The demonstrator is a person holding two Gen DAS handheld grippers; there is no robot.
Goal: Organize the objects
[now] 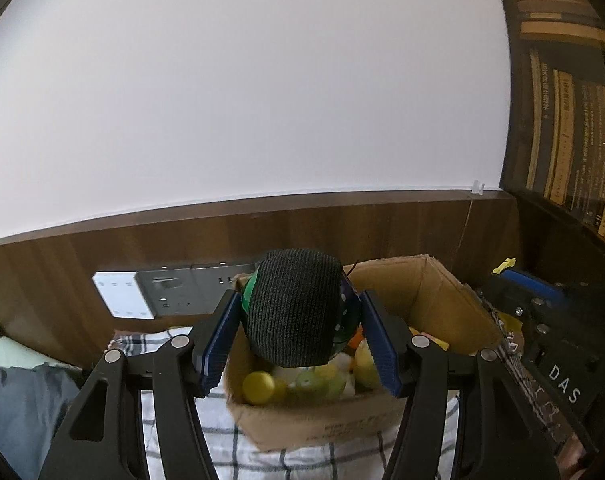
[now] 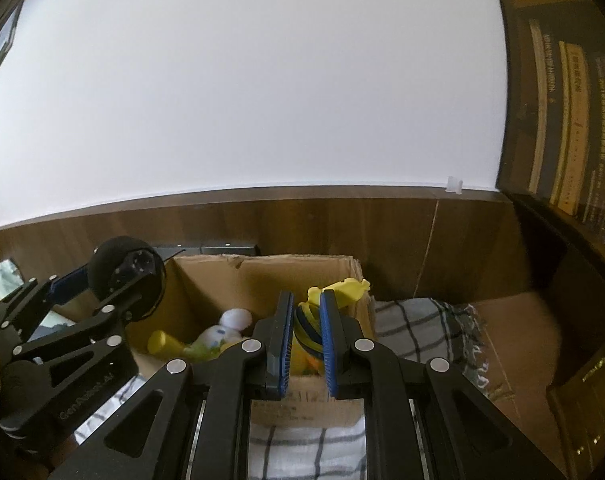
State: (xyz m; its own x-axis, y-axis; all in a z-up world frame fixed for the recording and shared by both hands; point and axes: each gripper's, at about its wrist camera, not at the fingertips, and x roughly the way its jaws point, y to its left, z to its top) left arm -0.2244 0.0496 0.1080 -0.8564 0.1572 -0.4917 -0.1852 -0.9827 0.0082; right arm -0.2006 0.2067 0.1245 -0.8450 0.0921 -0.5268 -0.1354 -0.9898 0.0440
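The box (image 1: pixel 402 280) is plain brown cardboard, matt, its top edges frayed and torn. Under it lies a woven checked cloth (image 2: pixel 414 320) with a fringed edge. The left gripper (image 1: pixel 298 328) has matt black plastic arms, bright metal pins and ribbed blue pads; it holds a ball (image 1: pixel 344 320) of glossy plastic under a ribbed black knit cover (image 1: pixel 294 304). The wall panel (image 1: pixel 102 240) is dark wood with a smooth finish.

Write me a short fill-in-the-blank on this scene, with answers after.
1. The left gripper holds a toy wearing a ____ knit hat.
2. The toy hangs above a ____ box of toys.
3. The right gripper's fingers clamp a striped yellow and ____ toy.

Answers: black; cardboard; blue
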